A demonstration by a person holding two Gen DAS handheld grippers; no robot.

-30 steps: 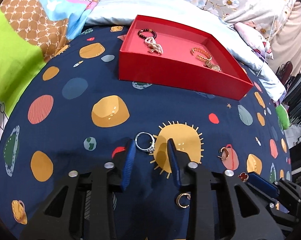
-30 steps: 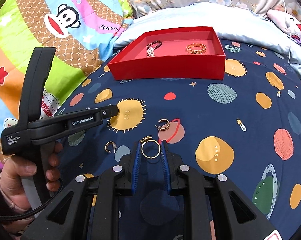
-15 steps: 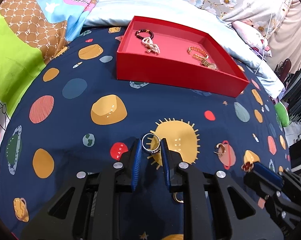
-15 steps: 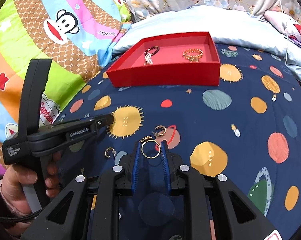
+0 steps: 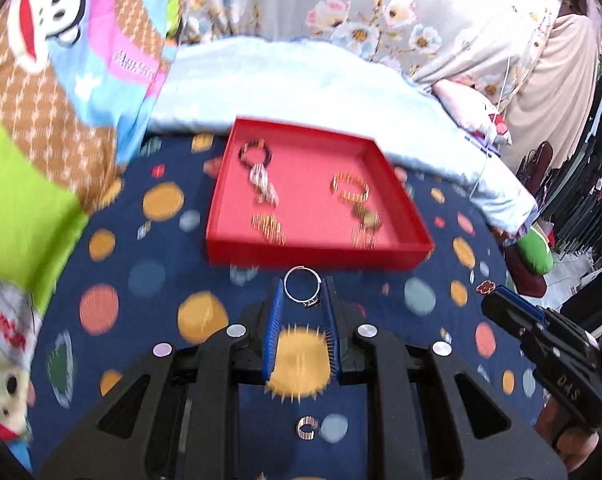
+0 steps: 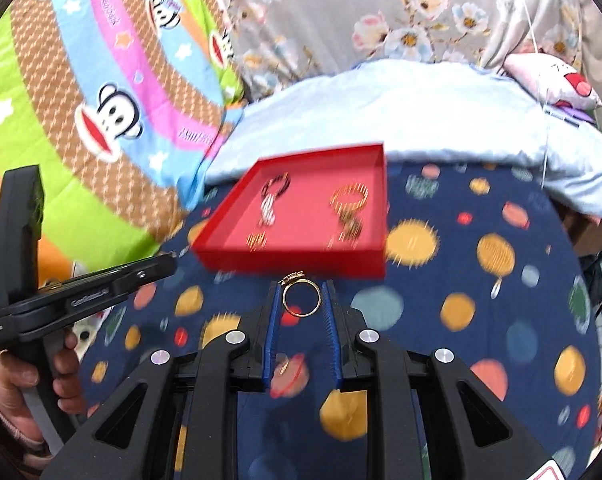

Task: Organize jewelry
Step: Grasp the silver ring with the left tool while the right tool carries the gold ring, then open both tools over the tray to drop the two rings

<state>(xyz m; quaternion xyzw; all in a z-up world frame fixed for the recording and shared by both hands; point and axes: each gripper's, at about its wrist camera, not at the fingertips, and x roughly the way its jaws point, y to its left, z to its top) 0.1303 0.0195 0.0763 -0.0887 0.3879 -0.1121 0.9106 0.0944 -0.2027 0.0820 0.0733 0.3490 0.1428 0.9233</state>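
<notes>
Two rings, one silver (image 5: 303, 289), one gold (image 6: 301, 298), each between a pair of jaws; one red tray (image 5: 301, 254) ahead; one loose earring (image 5: 308, 427) beneath the left jaws.

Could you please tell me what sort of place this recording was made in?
Most likely a bedroom: the work surface is a bed with a planet-print sheet, a cartoon-monkey quilt and a pale blue pillow.

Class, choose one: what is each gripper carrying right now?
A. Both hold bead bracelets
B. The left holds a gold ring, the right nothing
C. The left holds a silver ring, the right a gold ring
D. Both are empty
C. The left gripper pinches a silver ring between its blue pads, and the right gripper pinches a gold ring.
</notes>
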